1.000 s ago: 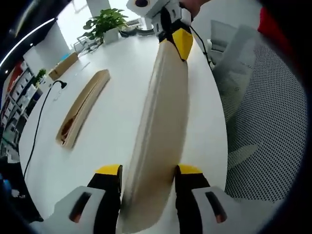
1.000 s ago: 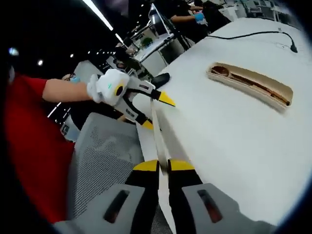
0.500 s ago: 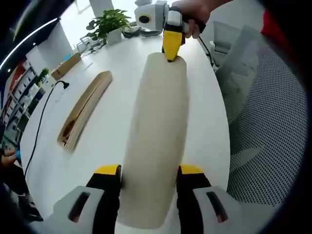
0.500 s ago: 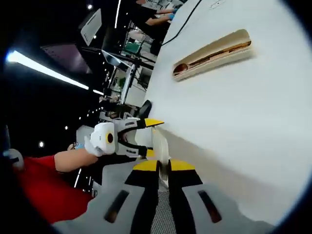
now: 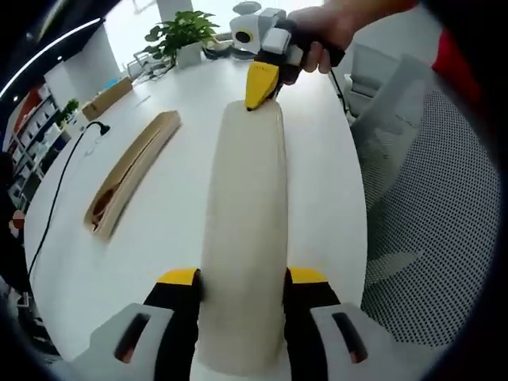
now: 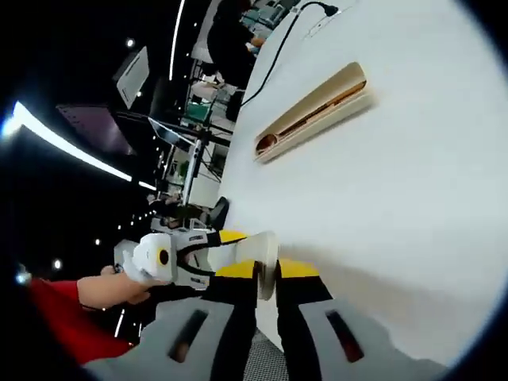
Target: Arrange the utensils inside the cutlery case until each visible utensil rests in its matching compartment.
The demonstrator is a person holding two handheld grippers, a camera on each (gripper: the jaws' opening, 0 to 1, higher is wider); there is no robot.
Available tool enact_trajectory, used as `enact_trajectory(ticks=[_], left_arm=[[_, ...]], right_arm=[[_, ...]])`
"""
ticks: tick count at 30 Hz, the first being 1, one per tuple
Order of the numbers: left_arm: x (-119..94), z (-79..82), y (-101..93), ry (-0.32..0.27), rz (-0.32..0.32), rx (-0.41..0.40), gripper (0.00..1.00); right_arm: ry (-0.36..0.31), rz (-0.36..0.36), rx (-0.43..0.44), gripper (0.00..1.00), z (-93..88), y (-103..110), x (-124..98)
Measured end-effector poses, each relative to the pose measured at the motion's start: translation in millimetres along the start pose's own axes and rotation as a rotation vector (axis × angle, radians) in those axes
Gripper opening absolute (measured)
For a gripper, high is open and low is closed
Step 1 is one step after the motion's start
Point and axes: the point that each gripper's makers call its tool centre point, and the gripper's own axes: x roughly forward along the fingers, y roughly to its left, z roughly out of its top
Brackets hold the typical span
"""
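Note:
A long beige case lid (image 5: 246, 198) hangs above the white table (image 5: 175, 238), held at both ends. My left gripper (image 5: 242, 278) is shut across its near end, one jaw against each long side. My right gripper (image 5: 260, 86), in a person's hand, pinches the far end. In the right gripper view the lid (image 6: 260, 248) shows edge-on between the jaws of my right gripper (image 6: 267, 270), with the left gripper (image 6: 208, 248) at its other end. The open case base (image 5: 131, 178) lies on the table to the left, with utensils dimly seen inside, as in the case base (image 6: 313, 111).
A potted plant (image 5: 181, 32) and a cardboard box (image 5: 107, 99) stand at the table's far end. A black cable (image 5: 59, 198) runs along the left side. A grey mesh chair (image 5: 429, 206) stands off the right edge. People and desks (image 6: 230, 48) stand beyond the table.
The lid has rolled from tilted on its side to broad face towards the left camera. The right gripper has turned with it and shifted slightly left; the case base has not moved.

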Motion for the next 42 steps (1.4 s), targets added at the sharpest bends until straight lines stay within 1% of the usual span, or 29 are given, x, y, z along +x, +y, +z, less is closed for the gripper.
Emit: enact_trajectory(ticks=[2, 4, 6, 7, 9, 11, 12, 13, 16, 19, 21, 22, 24, 26, 27, 28, 29, 30, 31, 32, 33, 36, 37, 38, 39, 40, 41, 42], left_arm=[[0, 0.2, -0.5, 0.016, 0.007, 0.004, 0.41], [-1, 0.4, -2.6, 0.034, 0.015, 0.030, 0.41], [-3, -1.7, -1.6, 0.055, 0.023, 0.030, 0.41], [-3, -2.7, -1.2, 0.060, 0.022, 0.028, 0.41], [-6, -3.6, 0.6, 0.060, 0.021, 0.020, 0.41], [-7, -4.7, 1.1, 0.062, 0.020, 0.011, 0.41], [-8, -5.2, 1.7, 0.062, 0.024, 0.015, 0.41], [-8, -5.8, 2.2, 0.064, 0.027, 0.020, 0.41], [-11, -9.8, 2.9, 0.078, 0.017, 0.016, 0.41], [-15, -12.9, 5.1, 0.081, -0.006, -0.009, 0.41], [-20, -10.7, 8.1, 0.072, -0.013, -0.032, 0.41], [-24, -8.6, 10.3, 0.066, -0.012, -0.040, 0.41], [-27, -6.9, 14.9, 0.065, -0.005, -0.035, 0.41], [-32, -5.0, 22.6, 0.073, 0.018, -0.002, 0.41], [-34, -4.2, 23.3, 0.075, 0.015, -0.007, 0.41], [-36, -4.4, 21.6, 0.081, -0.014, -0.051, 0.41], [-37, -3.7, 24.2, 0.077, -0.012, -0.041, 0.41], [-39, -2.6, 29.7, 0.064, 0.019, 0.006, 0.41], [-41, -3.9, 37.1, 0.067, 0.064, 0.050, 0.41], [-42, -6.5, 39.8, 0.079, 0.081, 0.065, 0.41], [-41, -7.6, 34.3, 0.077, 0.059, 0.045, 0.41], [-42, -10.9, 34.4, 0.065, 0.049, 0.032, 0.41], [-42, -13.3, 32.8, 0.060, 0.033, 0.022, 0.41], [-43, -15.2, 32.7, 0.061, 0.037, 0.026, 0.41], [-43, -17.0, 35.6, 0.056, 0.063, 0.046, 0.41], [-44, -18.1, 36.7, 0.057, 0.072, 0.047, 0.41], [-45, -21.7, 37.0, 0.061, 0.076, 0.032, 0.41], [-47, -22.0, 38.7, 0.053, 0.082, 0.017, 0.41]], right_arm=[[-0.013, 0.014, 0.025, 0.07, -1.1, 0, 0], [-0.004, -0.001, 0.027, 0.07, -2.0, -5, 1], [0.001, 0.009, 0.032, 0.07, -1.3, -2, 2], [0.009, 0.021, 0.027, 0.06, -0.2, 3, 3], [0.021, 0.013, -0.027, 0.06, -1.6, 11, 3], [0.037, 0.017, -0.045, 0.07, -1.2, 14, 5], [0.060, 0.012, -0.078, 0.07, -1.9, 14, 5], [0.067, 0.009, -0.089, 0.07, -2.3, 14, 6], [0.124, -0.017, -0.131, 0.08, -5.1, 17, 11], [0.134, -0.017, -0.141, 0.08, 0.0, 24, 14], [0.142, -0.024, -0.146, 0.08, 4.7, 28, 14], [0.140, -0.028, -0.150, 0.08, 8.6, 30, 13], [0.140, -0.034, -0.132, 0.08, 13.0, 32, 13], [0.136, -0.038, -0.111, 0.08, 16.3, 35, 13], [0.128, -0.041, -0.110, 0.09, 17.9, 38, 13], [0.123, -0.045, -0.113, 0.09, 19.3, 38, 14], [0.115, -0.051, -0.118, 0.09, 20.1, 39, 14], [0.106, -0.057, -0.115, 0.09, 20.1, 38, 15], [0.089, -0.049, -0.111, 0.09, 19.6, 40, 16], [0.086, -0.041, -0.116, 0.09, 16.5, 44, 18], [0.071, -0.046, -0.117, 0.09, 17.5, 45, 18], [0.065, -0.048, -0.128, 0.09, 16.5, 47, 21], [0.080, -0.046, -0.123, 0.08, 14.6, 47, 23], [0.085, -0.042, -0.120, 0.08, 14.8, 47, 24], [0.066, -0.006, -0.092, 0.07, 17.6, 54, 24], [0.044, 0.041, -0.048, 0.06, 21.2, 64, 25], [0.027, 0.080, -0.021, 0.05, 24.6, 71, 26], [0.011, 0.094, -0.020, 0.04, 29.0, 75, 26]])
